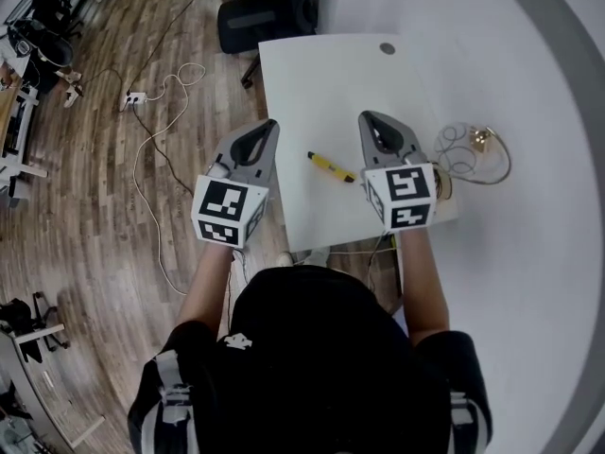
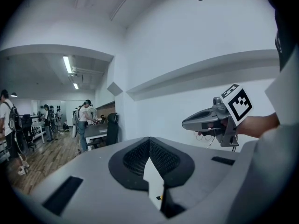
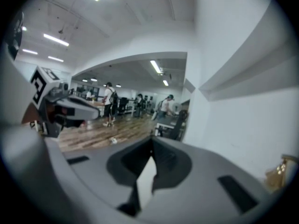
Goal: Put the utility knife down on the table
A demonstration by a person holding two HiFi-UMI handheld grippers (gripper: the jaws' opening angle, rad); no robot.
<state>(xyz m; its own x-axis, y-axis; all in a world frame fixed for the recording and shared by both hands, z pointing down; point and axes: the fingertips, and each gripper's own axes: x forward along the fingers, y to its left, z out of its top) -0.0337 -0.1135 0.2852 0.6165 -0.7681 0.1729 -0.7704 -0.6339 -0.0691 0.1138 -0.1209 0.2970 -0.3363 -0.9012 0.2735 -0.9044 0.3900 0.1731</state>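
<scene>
Utility knife (image 1: 331, 166) lies flat on the white table (image 1: 302, 74), between my grippers. Left gripper (image 1: 271, 125) and right gripper (image 1: 370, 117) are both pinched together, empty. Best to lift clear without nudging it.

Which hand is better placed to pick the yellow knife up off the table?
Probably the right. The right claw hangs over the table with the knife lying just beside it. The left claw is farther off, at the table's left edge. Both are shut and empty.

Wood floor (image 1: 95, 216); white wall (image 2: 187, 41); black office chair (image 1: 255, 17); ceiling strip lights (image 2: 67, 64).
</scene>
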